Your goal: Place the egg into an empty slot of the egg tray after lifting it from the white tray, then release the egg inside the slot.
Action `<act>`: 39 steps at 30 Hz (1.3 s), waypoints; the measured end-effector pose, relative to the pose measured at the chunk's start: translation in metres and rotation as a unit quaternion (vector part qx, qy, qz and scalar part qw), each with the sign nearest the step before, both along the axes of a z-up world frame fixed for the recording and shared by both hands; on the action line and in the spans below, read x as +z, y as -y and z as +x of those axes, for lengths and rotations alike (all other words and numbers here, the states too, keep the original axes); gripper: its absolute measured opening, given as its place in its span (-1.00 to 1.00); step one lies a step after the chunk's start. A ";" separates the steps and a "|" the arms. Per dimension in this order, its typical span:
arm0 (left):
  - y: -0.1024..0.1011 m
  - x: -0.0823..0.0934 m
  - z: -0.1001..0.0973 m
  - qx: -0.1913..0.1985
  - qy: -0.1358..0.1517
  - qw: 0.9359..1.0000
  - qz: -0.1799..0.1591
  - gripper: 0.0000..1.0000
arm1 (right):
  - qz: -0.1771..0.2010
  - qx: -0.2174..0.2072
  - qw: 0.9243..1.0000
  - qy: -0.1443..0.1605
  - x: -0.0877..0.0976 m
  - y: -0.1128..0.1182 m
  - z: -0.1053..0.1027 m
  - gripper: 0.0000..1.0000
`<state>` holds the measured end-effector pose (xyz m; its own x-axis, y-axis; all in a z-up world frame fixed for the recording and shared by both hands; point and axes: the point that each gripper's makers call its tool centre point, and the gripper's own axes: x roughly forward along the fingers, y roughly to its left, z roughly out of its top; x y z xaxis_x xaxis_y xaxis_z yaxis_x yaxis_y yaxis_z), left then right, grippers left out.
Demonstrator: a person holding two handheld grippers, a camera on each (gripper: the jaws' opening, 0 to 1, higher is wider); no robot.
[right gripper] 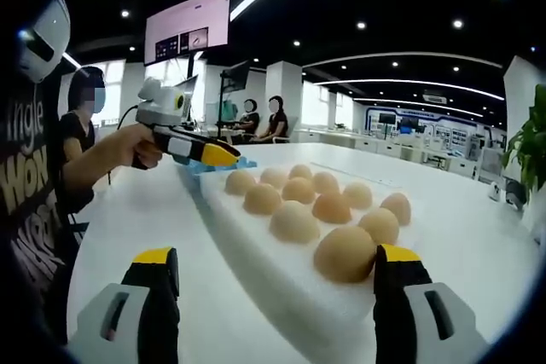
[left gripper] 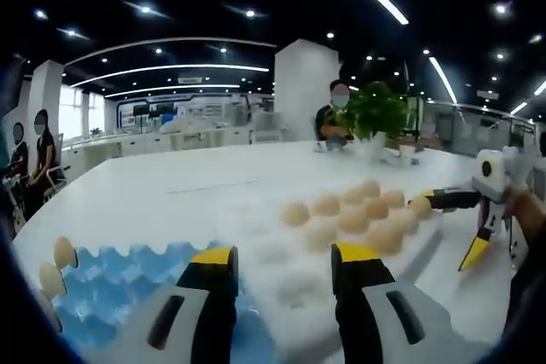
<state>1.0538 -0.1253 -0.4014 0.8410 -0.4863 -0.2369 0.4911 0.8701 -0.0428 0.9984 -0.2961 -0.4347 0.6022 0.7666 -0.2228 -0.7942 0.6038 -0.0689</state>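
Jaws of the right gripper (right gripper: 273,283) stand wide apart at the bottom of the right gripper view, holding nothing, the right one just beside the nearest egg (right gripper: 345,253) on the white tray (right gripper: 281,283), which runs lengthwise toward the upper left. The left gripper (left gripper: 281,274) hovers low, jaws parted and empty, over the blue egg tray (left gripper: 119,283) at lower left, eggs (left gripper: 64,251) along its edge.
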 end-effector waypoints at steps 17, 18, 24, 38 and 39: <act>0.029 -0.008 -0.006 -0.040 -0.010 0.999 -0.003 -0.10 | -0.003 0.001 1.000 0.000 0.000 0.000 0.001 0.97; 0.032 -0.008 -0.007 -0.042 -0.010 0.999 -0.002 -0.10 | -0.003 0.001 1.000 0.000 0.000 0.000 0.001 0.97; 0.042 -0.013 -0.010 -0.048 -0.014 0.999 0.002 -0.10 | -0.003 0.001 1.000 0.000 0.000 0.000 0.000 0.97; 0.062 -0.022 -0.013 -0.042 0.012 0.998 0.034 -0.21 | 0.003 0.001 1.000 0.001 0.001 0.001 -0.001 0.97; 0.063 -0.022 -0.013 -0.045 0.013 0.998 0.032 -0.25 | 0.004 0.000 1.000 0.001 0.001 0.001 0.000 0.97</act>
